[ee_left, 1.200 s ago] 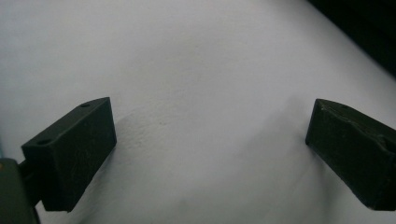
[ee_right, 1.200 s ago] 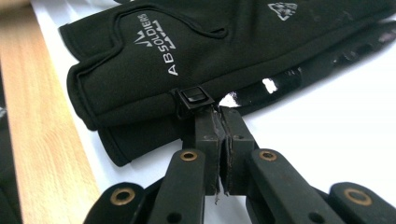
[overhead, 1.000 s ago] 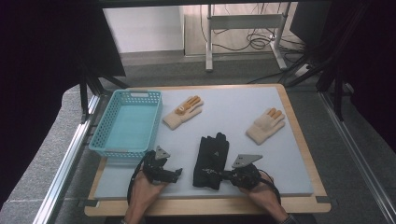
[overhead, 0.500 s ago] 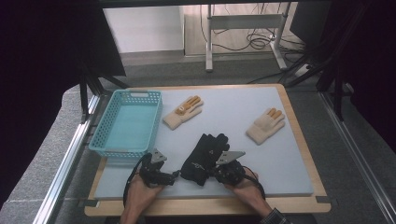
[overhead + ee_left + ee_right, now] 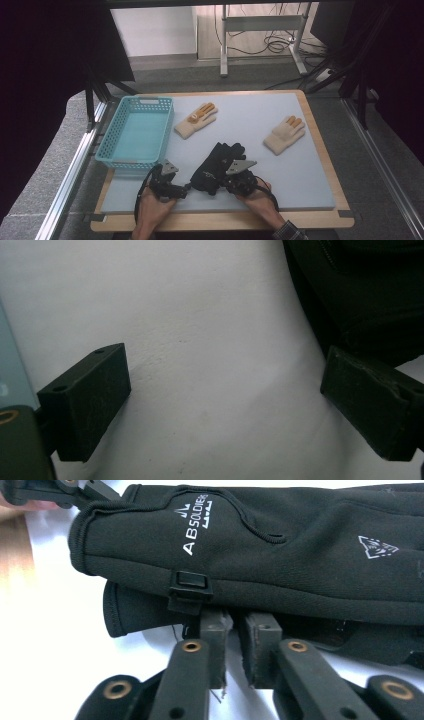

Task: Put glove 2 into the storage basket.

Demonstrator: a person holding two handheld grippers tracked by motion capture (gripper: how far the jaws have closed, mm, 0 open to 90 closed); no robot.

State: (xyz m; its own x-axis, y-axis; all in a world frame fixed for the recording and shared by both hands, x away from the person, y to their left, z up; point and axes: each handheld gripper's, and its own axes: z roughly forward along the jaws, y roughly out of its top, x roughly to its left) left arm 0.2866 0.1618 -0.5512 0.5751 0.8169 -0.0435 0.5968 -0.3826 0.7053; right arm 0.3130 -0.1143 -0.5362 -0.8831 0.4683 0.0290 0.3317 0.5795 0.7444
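Gripping step: the right gripper (image 5: pixel 235 181) has its jaws drawn nearly together at the near edge of the black gloves (image 5: pixel 218 161), apparently pinching the lower glove's edge; a sound hold means both layers deep between the pads before any lift, else the top glove may slide off.
Left gripper (image 5: pixel 176 189): jaws spread wide over bare mat, the gloves' cuff just at 3 o'clock of it; it seems best placed to close on that cuff and share the load.
Gloves' place: near-centre of the grey mat (image 5: pixel 300 165), at 4 o'clock from the blue basket (image 5: pixel 136 131); two tan gloves (image 5: pixel 196 120) (image 5: pixel 284 133) lie well apart at 11 and 2 o'clock.
Right gripper view: shows two stacked black gloves (image 5: pixel 280 555) and a clip (image 5: pixel 190 582); the high view blurs them into one dark shape.
High view: gives basket and tan gloves.
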